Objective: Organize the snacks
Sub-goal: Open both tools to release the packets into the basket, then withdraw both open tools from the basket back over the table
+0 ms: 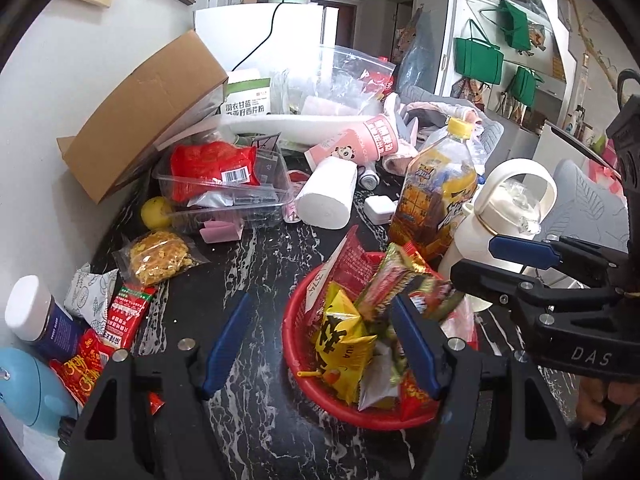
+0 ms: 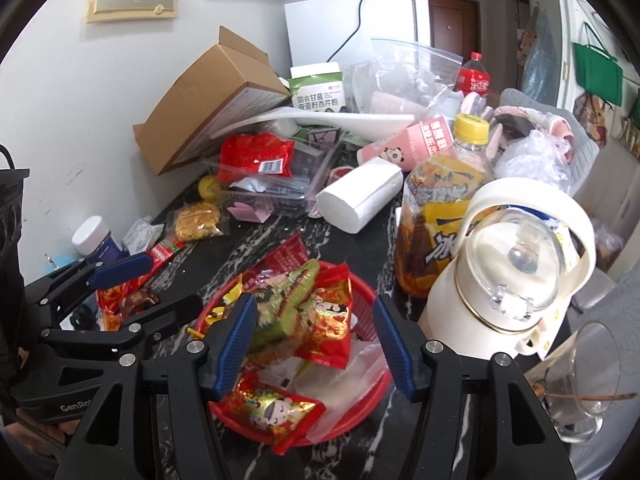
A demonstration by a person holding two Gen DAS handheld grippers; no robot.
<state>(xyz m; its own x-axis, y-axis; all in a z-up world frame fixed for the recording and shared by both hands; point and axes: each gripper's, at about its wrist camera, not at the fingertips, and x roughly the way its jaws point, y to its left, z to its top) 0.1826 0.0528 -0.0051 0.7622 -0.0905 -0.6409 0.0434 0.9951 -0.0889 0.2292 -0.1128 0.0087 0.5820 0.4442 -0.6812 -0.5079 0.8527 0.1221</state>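
Left wrist view puts my left gripper (image 1: 320, 344) at the lower middle of the frame, its blue-padded fingers spread wide with nothing between them, straddling the left rim of the round red plastic basket (image 1: 296, 344). My right gripper (image 2: 316, 348) is spread too, hanging over the basket in the lower middle of the right wrist view, with the heaped packets showing between its pads but none pinched that I can see. The basket already holds most of the snacks: a yellow foil packet (image 1: 344, 344), a green-and-red wrapped bar (image 2: 292, 300) and red printed sachets (image 2: 276, 412).

What remains, as I judge it, lies loose on the black marble-patterned countertop (image 1: 256, 264) at the left of the left wrist frame: a clear bag of golden crunchy pieces (image 1: 160, 258), a slim red-and-green stick packet (image 1: 128, 312) and a crinkled red wrapper with gold lettering (image 1: 84, 376) at the lower left, close by a white-capped dark blue jar (image 1: 36, 316).

To do this well I would send the left gripper for the clear bag first, since it lies apart from its neighbours. I would come down flat, pinch an edge seam, not the brittle middle, and lift straight. The tall amber drink bottle with a yellow cap (image 1: 436, 196) and the cream lidded flask (image 2: 504, 280) stand just beside the basket on the right; a careless swing could topple them.
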